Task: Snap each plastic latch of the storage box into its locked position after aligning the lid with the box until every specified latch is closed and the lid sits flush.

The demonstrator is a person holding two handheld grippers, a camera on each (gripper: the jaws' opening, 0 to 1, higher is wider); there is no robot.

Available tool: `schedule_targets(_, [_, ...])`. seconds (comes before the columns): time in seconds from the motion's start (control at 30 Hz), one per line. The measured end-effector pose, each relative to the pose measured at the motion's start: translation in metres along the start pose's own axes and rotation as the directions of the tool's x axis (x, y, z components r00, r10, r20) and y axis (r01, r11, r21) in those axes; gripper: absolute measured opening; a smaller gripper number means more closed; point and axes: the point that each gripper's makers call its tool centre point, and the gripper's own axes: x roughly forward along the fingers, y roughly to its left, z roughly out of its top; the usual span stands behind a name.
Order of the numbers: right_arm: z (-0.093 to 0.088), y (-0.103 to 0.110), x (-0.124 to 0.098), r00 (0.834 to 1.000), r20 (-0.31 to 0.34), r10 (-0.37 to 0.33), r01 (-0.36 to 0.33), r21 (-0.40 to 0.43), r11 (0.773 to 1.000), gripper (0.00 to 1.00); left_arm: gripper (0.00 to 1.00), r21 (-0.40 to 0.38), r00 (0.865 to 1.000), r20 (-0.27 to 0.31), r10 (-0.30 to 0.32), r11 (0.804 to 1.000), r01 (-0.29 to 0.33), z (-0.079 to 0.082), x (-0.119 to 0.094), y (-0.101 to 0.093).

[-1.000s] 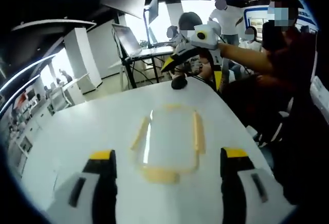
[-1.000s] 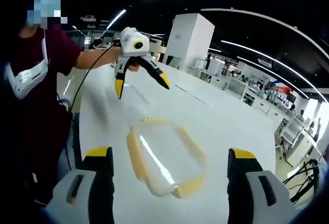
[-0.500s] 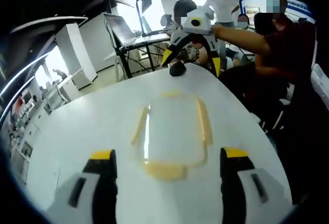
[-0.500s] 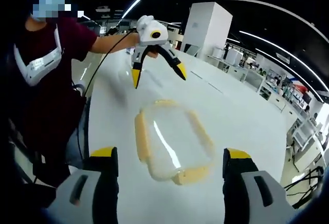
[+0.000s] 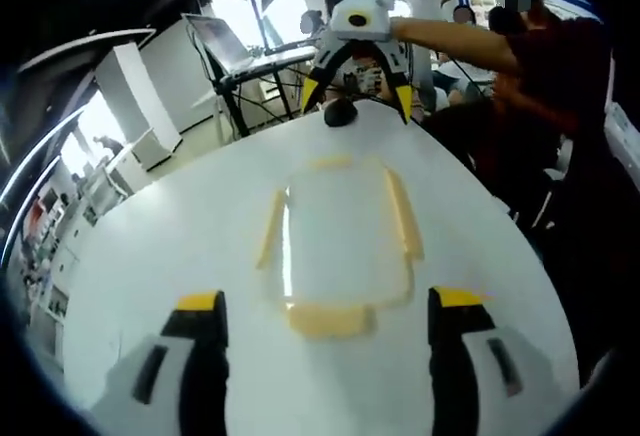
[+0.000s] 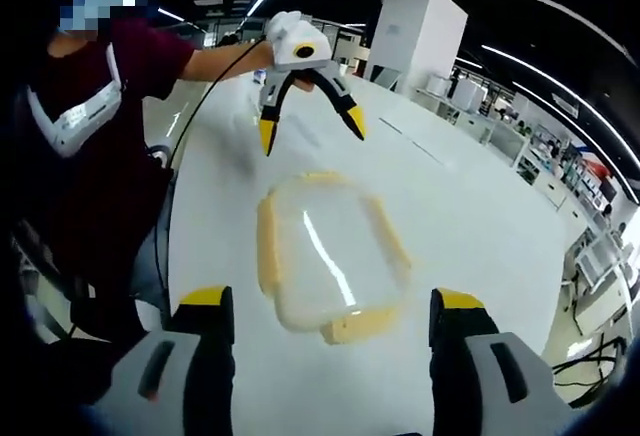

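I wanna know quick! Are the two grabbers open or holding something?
Left gripper: open, holding nothing.
Right gripper: open, holding nothing.

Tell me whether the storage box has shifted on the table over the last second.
Cannot tell. The storage box sits differently in both views, but the white table shifts with it, so the cameras moved. Both claws hang open, clear of it.

The storage box (image 5: 340,246) is rendered soft and blurred, so its latches (image 6: 266,246) cannot be judged locked or loose. The person (image 6: 90,106) is cut off at the edge.
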Motion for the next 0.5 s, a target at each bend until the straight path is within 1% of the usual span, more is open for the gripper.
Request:
schedule_targets(0.07, [-0.009, 0.001, 0.003, 0.999, -0.047, 0.012, -0.011, 0.001, 1.0, 0.76, 0.81, -0.006, 1.0, -0.017, -0.007, 1.0, 0.007, -0.006, 0.003, 0.001])
schedule_targets(0.17, [-0.017, -0.002, 0.008, 0.996, -0.089, 0.013, -0.013, 0.0, 1.0, 0.74, 0.81, -0.007, 0.999, -0.048, -0.01, 1.0, 0.01, -0.015, 0.006, 0.004])
schedule_targets(0.27, [-0.019, -0.005, 0.01, 0.995, -0.095, 0.022, -0.022, 0.003, 1.0, 0.73, 0.8, -0.01, 0.998, -0.062, -0.015, 1.0, 0.015, -0.019, 0.009, 0.007])
schedule_targets(0.5, [-0.023, -0.01, 0.016, 0.99, -0.134, 0.039, -0.04, -0.006, 0.999, 0.68, 0.77, 0.003, 0.995, -0.094, -0.035, 0.999, 0.035, -0.022, 0.016, 0.005])
